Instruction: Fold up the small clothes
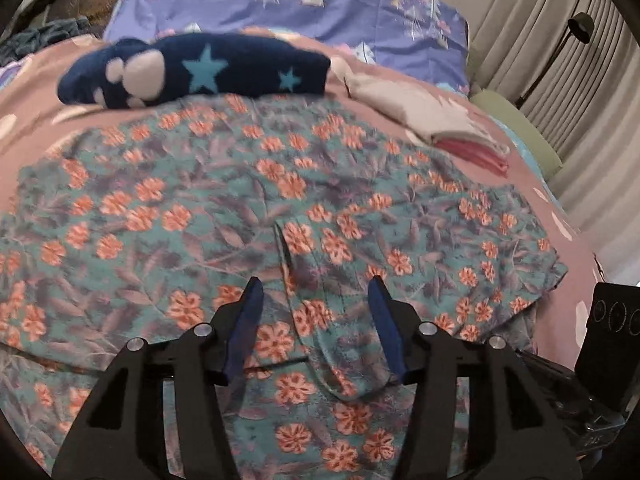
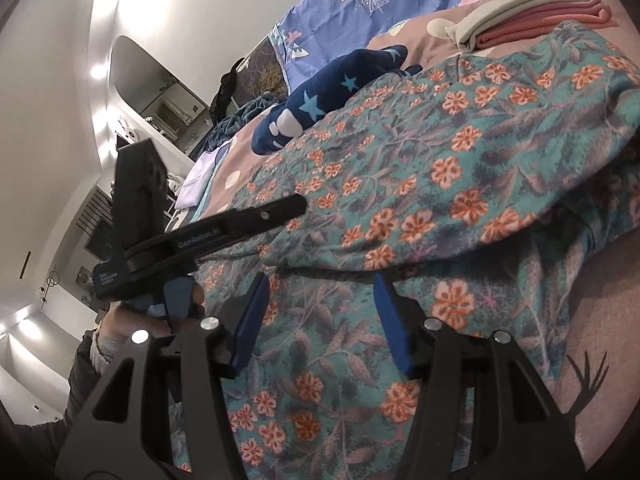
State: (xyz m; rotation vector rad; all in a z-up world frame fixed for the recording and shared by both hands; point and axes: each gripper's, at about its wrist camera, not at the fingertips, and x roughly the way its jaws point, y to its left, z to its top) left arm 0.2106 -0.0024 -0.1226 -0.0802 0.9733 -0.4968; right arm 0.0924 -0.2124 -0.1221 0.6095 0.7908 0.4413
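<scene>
One teal floral garment (image 1: 248, 208) is seen spread over the middle of the bed (image 1: 36, 120), its near part folded over itself. One dark blue fleece item (image 1: 192, 72) with two light blue stars and pale paw marks is counted beyond it, toward the far edge of the bed. One folded stack (image 1: 448, 132) is found near the far right corner; two pieces can be told in it, a beige one on top and a pink one beneath. One purple patterned pillow (image 1: 320, 0) is seen at the head of the bed. Two grippers are counted, the left gripper (image 1: 316, 292) and the right gripper (image 2: 320, 286), each with two blue fingers.
</scene>
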